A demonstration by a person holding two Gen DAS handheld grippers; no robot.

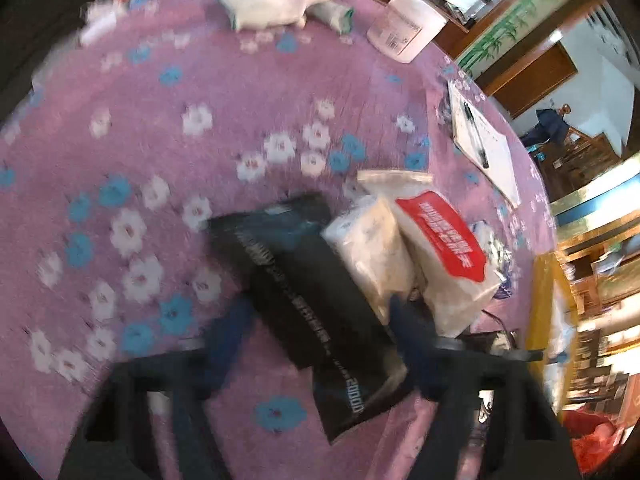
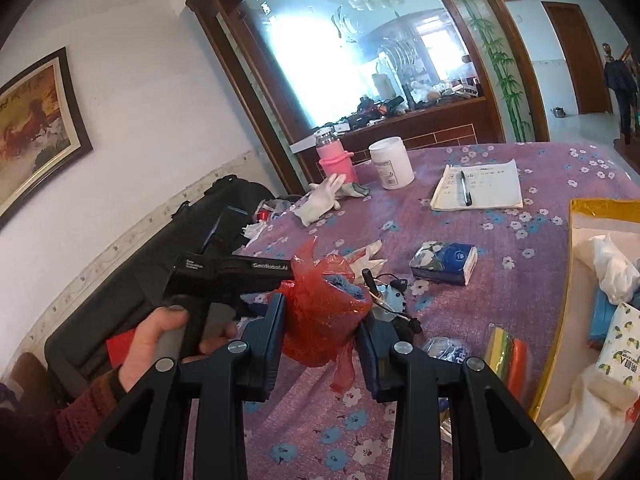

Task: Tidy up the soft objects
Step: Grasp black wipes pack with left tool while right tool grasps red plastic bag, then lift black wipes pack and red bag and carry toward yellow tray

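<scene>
In the blurred left wrist view, a black tissue pack (image 1: 320, 320) lies on the purple flowered cloth (image 1: 160, 128) between the fingers of my left gripper (image 1: 318, 338). The right finger overlaps the pack's edge and the left finger stands a little off it. A white tissue pack (image 1: 372, 252) and a red-labelled white pack (image 1: 444, 248) lean beside it. My right gripper (image 2: 322, 320) is shut on a crumpled red plastic bag (image 2: 316, 308) with blue cloth inside, held above the table. A hand (image 2: 160, 340) holds the left gripper's black body (image 2: 232, 276); its tips are hidden behind the bag.
A yellow-rimmed box (image 2: 568, 300) at the right holds white cloths and tissue packs. On the cloth lie a blue floral tissue pack (image 2: 444, 262), a white glove (image 2: 324, 198), a pink bottle (image 2: 336, 158), a white tub (image 2: 391, 162), a notepad with pen (image 2: 480, 186) and coloured sponges (image 2: 508, 356).
</scene>
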